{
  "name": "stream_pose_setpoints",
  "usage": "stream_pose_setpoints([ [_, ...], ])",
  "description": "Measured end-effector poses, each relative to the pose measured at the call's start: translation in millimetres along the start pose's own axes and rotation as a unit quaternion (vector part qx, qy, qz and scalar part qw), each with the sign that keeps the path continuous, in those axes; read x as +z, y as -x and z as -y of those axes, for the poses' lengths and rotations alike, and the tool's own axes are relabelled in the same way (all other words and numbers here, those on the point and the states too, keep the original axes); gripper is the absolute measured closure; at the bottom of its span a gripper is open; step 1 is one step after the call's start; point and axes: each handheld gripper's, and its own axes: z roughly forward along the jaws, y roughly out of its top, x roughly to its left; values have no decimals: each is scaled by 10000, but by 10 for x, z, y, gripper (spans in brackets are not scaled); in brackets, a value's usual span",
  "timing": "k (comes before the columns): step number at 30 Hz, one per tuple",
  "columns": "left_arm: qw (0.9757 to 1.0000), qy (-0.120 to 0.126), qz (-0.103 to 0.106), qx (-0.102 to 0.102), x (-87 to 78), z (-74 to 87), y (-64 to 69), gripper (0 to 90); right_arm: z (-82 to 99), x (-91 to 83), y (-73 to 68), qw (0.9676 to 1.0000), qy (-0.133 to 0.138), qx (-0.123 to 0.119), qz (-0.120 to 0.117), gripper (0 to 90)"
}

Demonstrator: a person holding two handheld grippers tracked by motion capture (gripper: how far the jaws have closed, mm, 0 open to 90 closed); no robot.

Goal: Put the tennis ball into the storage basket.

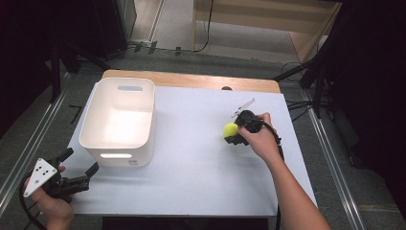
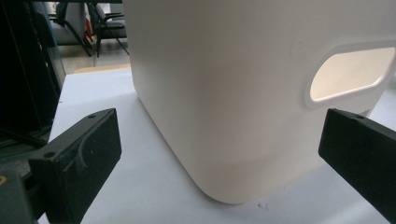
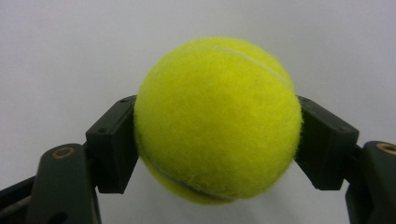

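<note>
A yellow-green tennis ball [image 1: 231, 129] [image 3: 217, 119] sits between the two black jaws of my right gripper [image 1: 233, 134] [image 3: 218, 140], which is shut on it at the right middle of the white table [image 1: 191, 163]. The jaws press the ball's two sides. A white plastic bin [image 1: 119, 120] [image 2: 233, 93] with handle cut-outs stands at the table's left. My left gripper [image 1: 79, 163] [image 2: 219, 149] is open at the table's near left corner, its jaws pointing at the bin's near corner with nothing between them.
The table's wooden far edge [image 1: 191, 80] shows beyond the white surface. Dark stands and cables [image 1: 306, 76] lie on the floor to the right, and metal rails [image 1: 28, 143] run along the left side.
</note>
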Motion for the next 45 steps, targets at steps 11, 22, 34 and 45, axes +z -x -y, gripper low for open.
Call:
stream_pose_setpoints([
  [11, 10000, 1, 6, 1, -3, 0, -3, 0, -75, -71, -8, 10000, 56, -52, -34, 228],
  [22, 10000, -13, 2, 6, -4, -1, -2, 0, -152, -132, -23, 9999, 76, -123, -36, 229],
  [34, 10000, 1, 8, 4, -2, 0, -2, 0, -264, -206, -53, 9994, 140, -301, -68, 229],
  [45, 10000, 5, 12, -5, -3, 0, -3, 0, -372, -254, -109, 9990, 191, -379, -128, 229],
])
